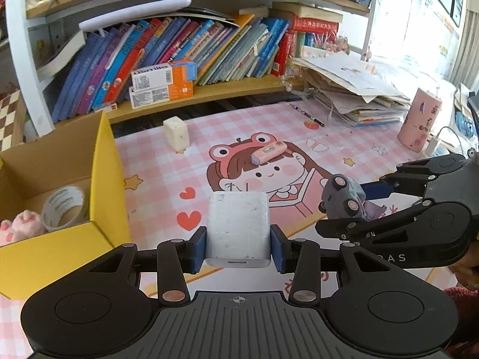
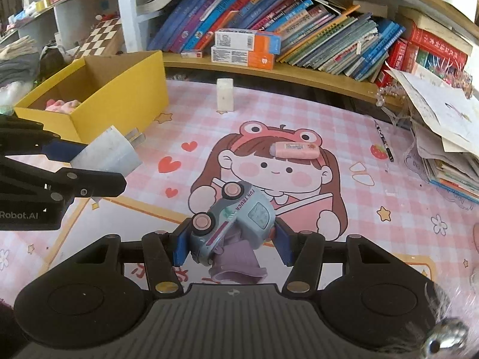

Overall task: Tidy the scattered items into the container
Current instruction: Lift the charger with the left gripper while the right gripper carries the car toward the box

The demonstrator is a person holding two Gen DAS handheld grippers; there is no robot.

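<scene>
The left gripper [image 1: 238, 243] clamps one white charger [image 1: 238, 227]; the right gripper [image 2: 232, 243] clamps one toy truck [image 2: 233, 218]; one eraser [image 2: 295, 149] and one white block [image 2: 224, 94] lie on the worktop [image 2: 389, 239]; one yellow box [image 2: 119, 89] holds one tape roll [image 1: 63, 206].

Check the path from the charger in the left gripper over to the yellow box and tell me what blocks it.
Nothing visible blocks it. The left gripper holds the white charger beside the yellow box, whose top is open. Only the box's near wall lies between them, so the charger must pass over it.
</scene>
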